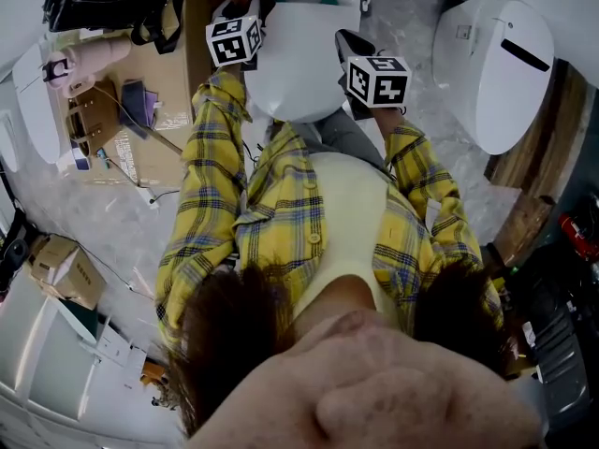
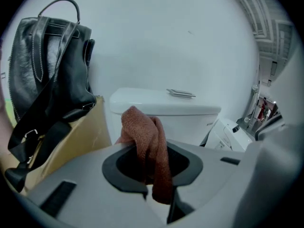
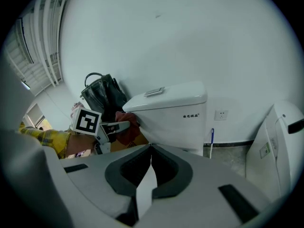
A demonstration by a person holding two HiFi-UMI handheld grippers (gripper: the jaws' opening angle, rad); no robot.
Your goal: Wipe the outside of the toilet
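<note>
The white toilet (image 1: 299, 73) stands in front of me, its tank (image 2: 164, 110) against the wall. A reddish-brown cloth (image 2: 149, 151) hangs between the jaws of my left gripper (image 2: 147, 175), which is shut on it. In the right gripper view that cloth (image 3: 127, 127) sits against the tank's left side (image 3: 175, 113), held by the left gripper (image 3: 102, 129). My right gripper (image 3: 151, 148) is shut with nothing in it, pointing at the tank from a short way off. In the head view the left gripper (image 1: 234, 21) and right gripper (image 1: 360, 54) flank the toilet lid.
A black leather bag (image 2: 47, 75) rests on a brown cardboard box (image 2: 71, 141) left of the tank. A white appliance (image 1: 501, 64) stands to the right. A wall socket (image 3: 221, 114) and a blue-handled tool (image 3: 212, 137) are by the wall. Small boxes (image 1: 61, 265) lie on the floor.
</note>
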